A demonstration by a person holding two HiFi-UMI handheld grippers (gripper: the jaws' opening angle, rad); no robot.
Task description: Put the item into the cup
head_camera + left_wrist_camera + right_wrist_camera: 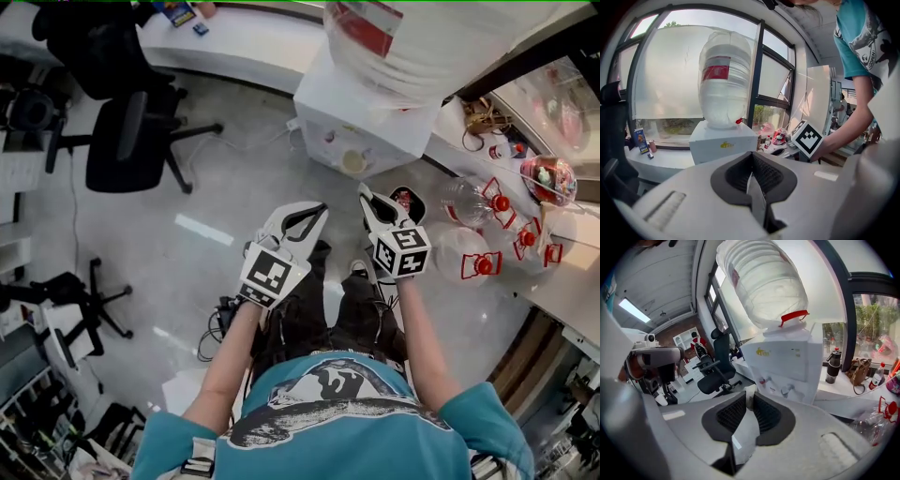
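view from my head, looking steeply down at my own arms. i hold a gripper in each hand, out in front of my legs and above a grey floor, neither one near the work yet.

my left gripper [307, 217] has its jaws pressed together at the tips, with nothing between them. my right gripper [373, 202] has its jaws only a narrow slit apart; floor shows through the slit and i see nothing pinched there.

ahead of me stands a white water dispenser [361, 122] with a big clear bottle [403, 47] upended on top. a black office chair [122, 141] sits well off to my left.

the task's things are on the white counter [553, 281] to my right, well apart from both grippers. a clear cup [466, 200] is there, with another clear vessel just beside it; i cannot tell whether either stands upright. several small red pieces [483, 265] lie around them, and a red thing under a clear dome [548, 178] sits further along. i cannot tell which of these is the item meant.

as i judge it, this is the very start: the reach toward the counter, with no pick made and the cup holding nothing from me. the next move calls for swinging a gripper right and over the counter, spreading its jaws wide enough for one red piece, and lining up on it without knocking the light cups nearby. the other gripper may need to steady the cup.
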